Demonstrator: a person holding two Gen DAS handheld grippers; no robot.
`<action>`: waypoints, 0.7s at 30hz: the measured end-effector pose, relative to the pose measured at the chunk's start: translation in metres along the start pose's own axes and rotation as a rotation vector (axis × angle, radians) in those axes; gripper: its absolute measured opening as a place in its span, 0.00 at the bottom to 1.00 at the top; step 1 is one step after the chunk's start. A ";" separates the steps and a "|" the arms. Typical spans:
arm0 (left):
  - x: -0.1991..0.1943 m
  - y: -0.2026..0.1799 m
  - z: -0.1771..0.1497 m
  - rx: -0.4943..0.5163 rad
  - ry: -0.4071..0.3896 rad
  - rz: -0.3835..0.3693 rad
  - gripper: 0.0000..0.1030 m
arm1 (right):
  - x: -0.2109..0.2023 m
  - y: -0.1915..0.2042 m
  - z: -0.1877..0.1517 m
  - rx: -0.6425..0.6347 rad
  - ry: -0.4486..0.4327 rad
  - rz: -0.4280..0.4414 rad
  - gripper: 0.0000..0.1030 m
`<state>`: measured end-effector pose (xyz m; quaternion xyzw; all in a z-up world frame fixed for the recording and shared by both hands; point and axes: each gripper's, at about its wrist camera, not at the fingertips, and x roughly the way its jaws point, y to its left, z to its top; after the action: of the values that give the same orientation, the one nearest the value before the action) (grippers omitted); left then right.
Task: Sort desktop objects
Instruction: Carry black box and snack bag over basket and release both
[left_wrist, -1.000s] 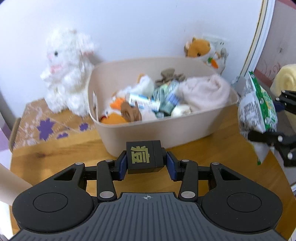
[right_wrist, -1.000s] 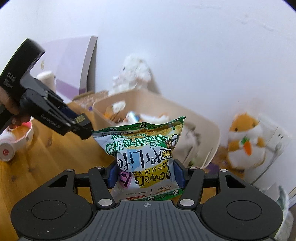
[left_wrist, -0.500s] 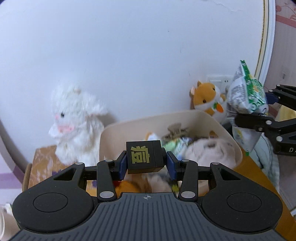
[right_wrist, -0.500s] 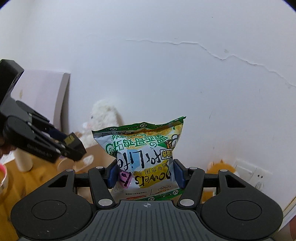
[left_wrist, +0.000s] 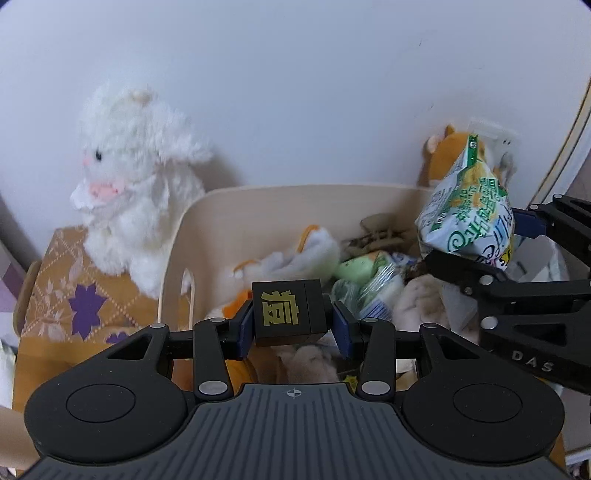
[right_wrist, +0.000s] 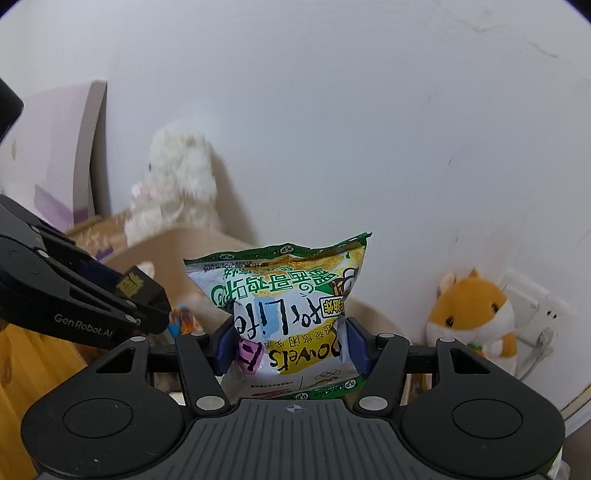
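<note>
Left wrist view: we see the left gripper (left_wrist: 293, 325) clamped on a black cube (left_wrist: 288, 312) with a gold character on its front, both blue pads against its sides. We place the cube over the near part of the beige bin (left_wrist: 258, 206), above the contents. In the bin we make out an orange-and-white plush (left_wrist: 295, 254), a brown hair clip (left_wrist: 380, 232), a green-and-white wrapper (left_wrist: 369, 280) and pale fluffy fabric (left_wrist: 421, 302). Right gripper (left_wrist: 476, 240) comes in from the right edge, pinching a snack bag (left_wrist: 469, 218) over the bin's right end. White plush (left_wrist: 133, 184) sits left of the bin on a patterned cloth (left_wrist: 70, 302); orange hamster plush (left_wrist: 443, 158) behind the bag, partly hidden.

Right wrist view: we see the right gripper (right_wrist: 291, 345) squeezing the bag (right_wrist: 288, 310) at its lower half, print upside down, bag standing up from the jaws. Left gripper (right_wrist: 147, 295) with the cube (right_wrist: 138, 288) enters from the left, beside the bag. Bin rim (right_wrist: 177, 236) behind both, mostly hidden. Hamster (right_wrist: 472, 317) at right against the wall, by a socket (right_wrist: 532, 302). White plush (right_wrist: 173, 188) blurred behind the bin.
</note>
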<state>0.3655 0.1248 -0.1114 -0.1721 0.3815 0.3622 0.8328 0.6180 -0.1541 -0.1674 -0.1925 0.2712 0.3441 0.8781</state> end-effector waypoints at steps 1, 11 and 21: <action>0.002 -0.001 -0.001 0.009 0.009 0.003 0.43 | 0.003 0.001 -0.001 0.001 0.016 0.001 0.64; -0.021 0.007 -0.002 0.024 -0.045 0.051 0.78 | -0.022 -0.001 -0.005 0.046 0.035 -0.005 0.85; -0.071 0.003 -0.021 0.081 -0.040 0.032 0.78 | -0.090 0.010 -0.006 0.228 0.044 -0.034 1.00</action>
<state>0.3207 0.0817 -0.0707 -0.1248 0.3820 0.3630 0.8407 0.5537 -0.1956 -0.1194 -0.1034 0.3243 0.2919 0.8938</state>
